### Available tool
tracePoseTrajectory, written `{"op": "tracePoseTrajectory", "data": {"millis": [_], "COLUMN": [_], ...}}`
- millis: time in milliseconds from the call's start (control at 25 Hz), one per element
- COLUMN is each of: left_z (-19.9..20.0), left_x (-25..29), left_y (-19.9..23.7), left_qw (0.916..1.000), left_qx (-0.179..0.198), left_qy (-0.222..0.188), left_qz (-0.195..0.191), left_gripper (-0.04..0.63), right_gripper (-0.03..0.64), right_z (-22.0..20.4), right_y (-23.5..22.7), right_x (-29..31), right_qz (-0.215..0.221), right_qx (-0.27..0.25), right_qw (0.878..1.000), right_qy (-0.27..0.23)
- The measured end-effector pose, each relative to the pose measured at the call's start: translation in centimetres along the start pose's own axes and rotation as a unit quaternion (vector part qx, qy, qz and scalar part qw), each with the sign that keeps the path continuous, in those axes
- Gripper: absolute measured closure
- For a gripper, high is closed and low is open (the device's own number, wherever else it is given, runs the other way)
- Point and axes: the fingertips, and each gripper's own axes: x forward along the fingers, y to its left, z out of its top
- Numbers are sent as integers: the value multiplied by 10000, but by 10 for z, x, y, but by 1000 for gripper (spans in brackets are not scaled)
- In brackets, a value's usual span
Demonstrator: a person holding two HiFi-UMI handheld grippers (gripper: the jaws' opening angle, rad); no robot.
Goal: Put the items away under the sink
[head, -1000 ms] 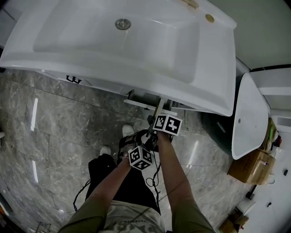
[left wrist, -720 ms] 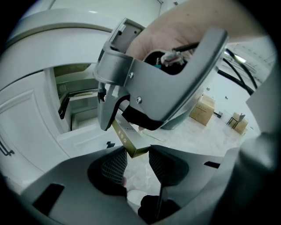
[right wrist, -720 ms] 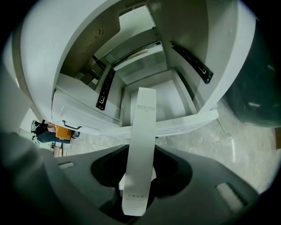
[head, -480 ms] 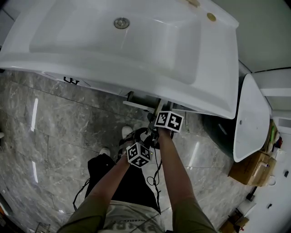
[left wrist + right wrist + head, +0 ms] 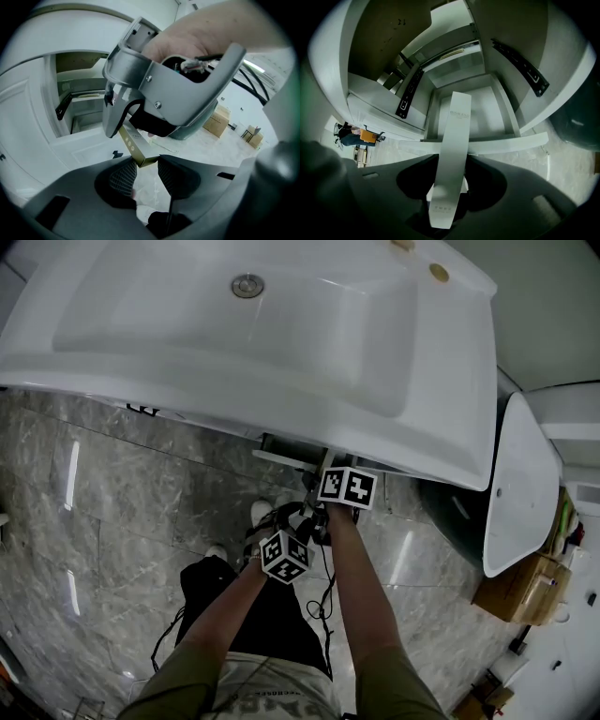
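Pale slim cardboard carton (image 5: 454, 140): hanging over the white open drawer (image 5: 490, 101) beneath the white ceramic sink (image 5: 281, 324), not yet resting inside.
Right gripper (image 5: 451, 164): you are clamping the carton mid-length.
Left gripper (image 5: 146, 165): its jaws have just been closing; they are pinching the carton's near end.
Meaning: you are steadying it two-handed for lowering; stowing judged pending.
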Motion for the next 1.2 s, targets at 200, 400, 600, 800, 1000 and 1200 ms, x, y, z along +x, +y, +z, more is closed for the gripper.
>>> {"op": "tracePoseTrajectory", "data": {"millis": [200, 400, 600, 800, 1000, 1200], "left_z": [2, 3, 3, 4, 9, 14], "left_x": [0, -2, -2, 0, -3, -1], "left_y": [-3, -5, -4, -6, -1, 8], "left_qw": [10000, 9999, 9999, 9999, 9998, 9998], "left_qx": [36, 89, -46, -14, -152, -205], "left_qy": [12, 29, 5, 20, -46, -34], "left_qz": [-44, -88, -99, -154, -82, -17], "left_gripper": [463, 474, 502, 502, 520, 522], "right_gripper": [456, 453, 414, 414, 316, 316], "right_z": [0, 0, -7, -7, -18, -20], "right_y": [4, 9, 6, 4, 14, 15], "right_x": [-5, -11, -12, -16, -17, -20], "right_qz": [177, 336, 298, 308, 623, 702], "right_qx": [-191, -315, -562, -578, -941, -923], "right_qw": [9997, 9989, 9980, 9978, 9933, 9929], "right_qy": [-24, -91, 13, -66, 252, 254]}}
